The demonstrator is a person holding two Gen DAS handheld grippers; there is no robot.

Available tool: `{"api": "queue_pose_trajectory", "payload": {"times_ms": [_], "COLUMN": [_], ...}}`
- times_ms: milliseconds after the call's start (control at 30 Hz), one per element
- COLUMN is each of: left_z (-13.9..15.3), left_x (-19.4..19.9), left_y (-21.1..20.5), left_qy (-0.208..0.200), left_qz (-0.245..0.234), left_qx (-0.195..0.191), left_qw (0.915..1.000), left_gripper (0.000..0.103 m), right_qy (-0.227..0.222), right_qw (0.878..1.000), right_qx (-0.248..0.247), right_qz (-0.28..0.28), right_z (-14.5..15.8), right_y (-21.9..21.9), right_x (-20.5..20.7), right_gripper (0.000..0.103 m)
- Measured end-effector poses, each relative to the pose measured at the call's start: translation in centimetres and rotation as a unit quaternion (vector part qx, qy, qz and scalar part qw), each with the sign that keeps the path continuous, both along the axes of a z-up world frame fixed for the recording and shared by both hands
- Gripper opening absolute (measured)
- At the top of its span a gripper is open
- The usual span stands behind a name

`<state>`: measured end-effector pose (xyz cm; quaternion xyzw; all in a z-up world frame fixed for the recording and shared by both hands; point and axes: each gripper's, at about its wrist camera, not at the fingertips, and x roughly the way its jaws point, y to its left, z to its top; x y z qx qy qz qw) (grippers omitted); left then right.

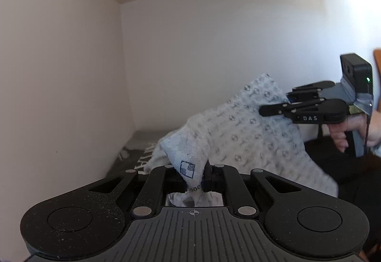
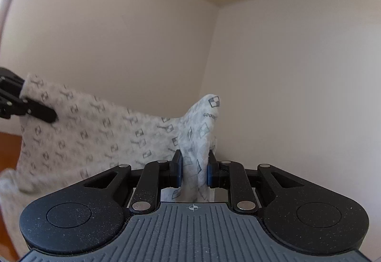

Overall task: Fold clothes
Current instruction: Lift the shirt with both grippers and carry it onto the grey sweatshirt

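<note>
Two grippers lifting patterned cloth [image 1: 238, 128] off dark bed [image 1: 140, 143]. Left gripper [image 1: 193, 178] clamping one bunched corner, jaws closed on fabric. Right gripper [image 2: 194, 168] pinching opposite corner likewise, cloth hanging stretched between, near white wall [image 1: 214, 47].

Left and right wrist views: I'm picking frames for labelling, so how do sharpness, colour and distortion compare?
Left wrist view: cool bluish walls, garment print smeared mid-cloth, sharp at the left gripper. Right wrist view: warm cream cast, print blurred leftward, crisp at the right gripper. Both: fisheye-bowed wall edges.
</note>
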<state>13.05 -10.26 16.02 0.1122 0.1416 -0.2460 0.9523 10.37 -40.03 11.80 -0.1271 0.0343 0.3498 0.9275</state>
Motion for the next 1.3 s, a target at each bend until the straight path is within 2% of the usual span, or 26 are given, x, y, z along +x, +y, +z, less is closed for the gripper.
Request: {"api": "queue_pose_trajectory", "payload": {"times_ms": [133, 367, 467, 533, 600, 633, 667, 733, 800, 900, 967, 1033, 1067, 1133, 1233, 1300], "left_z": [-1.4, -1.9, -1.7, -1.2, -0.5, -0.4, -0.3, -0.4, -1.2, -2.4, -3.0, -3.6, -3.8, -4.3, -4.6, -4.5], "left_x": [0.3, 0.3, 0.7, 0.9, 1.9, 2.7, 3.5, 5.4, 7.4, 10.4, 11.2, 11.8, 12.0, 12.2, 12.8, 12.9], "left_y": [-1.6, -3.3, -1.7, -0.8, 0.1, 0.7, 1.4, 2.8, 3.8, 5.3, 5.7, 6.1, 6.2, 6.3, 6.6, 6.7], "left_qy": [0.008, -0.026, -0.033, -0.037, -0.039, -0.029, -0.019, 0.013, 0.056, 0.120, 0.146, 0.170, 0.178, 0.193, 0.216, 0.223], "left_qz": [-0.034, -0.032, -0.013, 0.001, 0.026, 0.035, 0.045, 0.057, 0.048, 0.034, 0.034, 0.034, 0.031, 0.026, 0.015, 0.010], "left_qx": [0.019, 0.043, 0.037, 0.031, 0.020, 0.009, -0.001, -0.028, -0.063, -0.116, -0.146, -0.169, -0.177, -0.188, -0.220, -0.229], "left_qw": [0.9992, 0.9982, 0.9987, 0.9988, 0.9987, 0.9989, 0.9988, 0.9979, 0.9953, 0.9853, 0.9778, 0.9703, 0.9675, 0.9625, 0.9511, 0.9476], "left_gripper": [0.010, 0.011, 0.012, 0.020, 0.034, 0.048, 0.051, 0.051, 0.052, 0.054, 0.067, 0.070, 0.070, 0.072, 0.074, 0.074], "right_qy": [0.029, 0.044, 0.048, 0.051, 0.054, 0.055, 0.058, 0.064, 0.071, 0.085, 0.109, 0.137, 0.151, 0.183, 0.224, 0.254], "right_qw": [0.999, 0.999, 0.999, 0.998, 0.998, 0.998, 0.998, 0.998, 0.997, 0.996, 0.994, 0.990, 0.988, 0.982, 0.971, 0.962], "right_qx": [-0.010, -0.010, -0.010, -0.009, -0.011, -0.012, -0.012, -0.012, -0.013, -0.009, 0.004, 0.025, 0.036, 0.055, 0.086, 0.099], "right_qz": [-0.016, -0.020, -0.020, -0.020, -0.018, -0.017, -0.016, -0.013, -0.010, -0.005, -0.002, 0.002, 0.005, 0.007, 0.017, 0.027], "right_z": [-2.2, -3.4, -3.8, -4.0, -4.2, -4.3, -4.3, -4.3, -4.3, -4.4, -4.4, -4.5, -4.6, -4.4, -4.4, -4.0], "right_y": [-0.3, 0.1, 0.3, 0.5, 0.3, 0.2, 0.3, 0.4, 0.7, 0.4, 0.1, -0.5, -0.7, -0.8, -1.2, -0.1], "right_x": [2.2, 3.7, 4.2, 4.5, 4.8, 5.0, 5.3, 5.8, 6.5, 7.0, 7.5, 8.3, 9.0, 10.6, 12.1, 13.2], "right_gripper": [0.020, 0.020, 0.020, 0.021, 0.021, 0.021, 0.021, 0.021, 0.022, 0.022, 0.024, 0.029, 0.030, 0.041, 0.047, 0.052]}}
